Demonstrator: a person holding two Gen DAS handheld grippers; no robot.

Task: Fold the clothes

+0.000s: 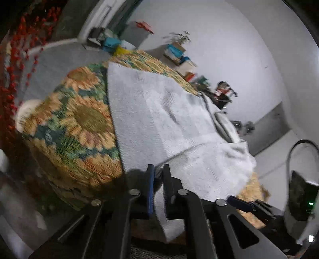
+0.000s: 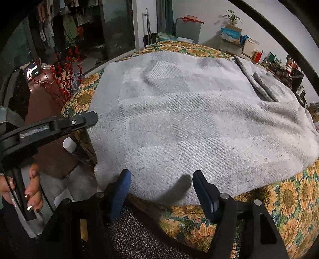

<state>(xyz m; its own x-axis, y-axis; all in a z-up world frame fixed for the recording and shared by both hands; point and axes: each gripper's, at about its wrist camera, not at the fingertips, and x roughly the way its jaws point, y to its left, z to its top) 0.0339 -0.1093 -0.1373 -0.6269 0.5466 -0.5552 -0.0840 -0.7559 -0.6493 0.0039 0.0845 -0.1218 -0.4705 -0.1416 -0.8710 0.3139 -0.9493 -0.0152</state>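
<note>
One white towel [image 2: 199, 119] lies on one sunflower-print bed cover [image 2: 289, 199]. Two claws show: the left claw [image 1: 158, 169] and the right claw [image 2: 161, 179]. One hand [image 2: 30, 189] shows at lower left, beside one spray of red berries [image 2: 65, 79].

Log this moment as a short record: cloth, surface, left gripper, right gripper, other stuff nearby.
cloth: white towel, spread flat, far right corner folded over
surface: sunflower-print cover under the towel
left gripper: shut on the towel's near edge
right gripper: open, over the near edge, nothing between the pads
nearby: red berry branches at left; potted plant on boxes by the far wall
</note>
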